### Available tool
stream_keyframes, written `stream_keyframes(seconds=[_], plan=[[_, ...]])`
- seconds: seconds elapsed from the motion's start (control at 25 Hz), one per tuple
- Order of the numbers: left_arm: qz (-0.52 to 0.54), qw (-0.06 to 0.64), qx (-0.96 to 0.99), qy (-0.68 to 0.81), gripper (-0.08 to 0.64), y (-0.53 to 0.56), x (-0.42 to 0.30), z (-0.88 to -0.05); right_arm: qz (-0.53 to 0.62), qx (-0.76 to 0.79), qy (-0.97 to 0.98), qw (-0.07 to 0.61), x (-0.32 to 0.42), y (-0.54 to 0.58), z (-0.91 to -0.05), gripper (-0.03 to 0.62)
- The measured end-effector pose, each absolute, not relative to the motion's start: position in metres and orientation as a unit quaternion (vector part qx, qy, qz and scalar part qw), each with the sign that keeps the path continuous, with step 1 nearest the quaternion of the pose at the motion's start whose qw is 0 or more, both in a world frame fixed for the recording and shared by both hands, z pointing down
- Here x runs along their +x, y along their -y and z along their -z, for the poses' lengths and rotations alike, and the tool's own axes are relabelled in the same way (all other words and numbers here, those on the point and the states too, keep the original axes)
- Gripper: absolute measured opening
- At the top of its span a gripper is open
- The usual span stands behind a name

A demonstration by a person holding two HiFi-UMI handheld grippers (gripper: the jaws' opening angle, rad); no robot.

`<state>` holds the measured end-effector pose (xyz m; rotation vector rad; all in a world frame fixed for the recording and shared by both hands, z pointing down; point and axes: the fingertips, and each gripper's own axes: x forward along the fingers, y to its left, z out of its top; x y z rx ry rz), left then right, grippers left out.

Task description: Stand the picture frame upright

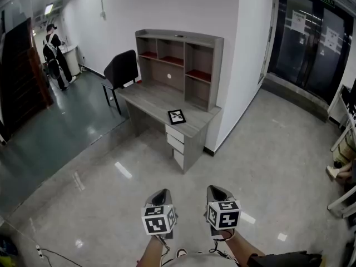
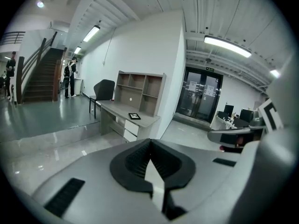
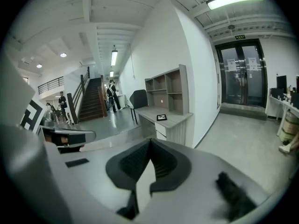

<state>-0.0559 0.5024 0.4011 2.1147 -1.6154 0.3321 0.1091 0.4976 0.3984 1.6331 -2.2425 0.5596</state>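
- Head view: small black picture frame [image 1: 177,116] flat on grey wooden worktop [image 1: 146,100], near front right corner; left tool [image 1: 161,196] and right tool [image 1: 218,192] side by side, well apart from it.
- Left gripper view: left tool [image 2: 150,143] closed, empty.
- Right gripper view: right tool [image 3: 150,143] closed, empty.

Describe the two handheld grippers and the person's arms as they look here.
The left gripper and right gripper are matching grey, wedge-shaped shells. Each carries a cube of black-and-white square markers at its rear. Their inner pads are black and ribbed. A dark sleeve covers the right arm, while the left forearm is bare.
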Motion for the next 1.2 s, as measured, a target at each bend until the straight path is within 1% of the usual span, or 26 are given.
stream_keyframes(seconds=[0.36,0.76,1.2], plan=[[-0.122,0.232,0.767,0.585,0.012,-0.5,-0.085,-0.41,-0.209,0.578,0.774,0.153,0.087,-0.494,-0.406,0.031],[-0.126,0.25,0.758,0.589,0.012,-0.499,-0.112,-0.427,-0.219,0.558,0.782,0.172,0.055,-0.487,-0.421,0.031],[-0.114,0.241,0.762,0.59,0.012,-0.453,-0.117,-0.421,-0.212,0.562,0.782,0.167,0.055,-0.443,-0.417,0.031]])
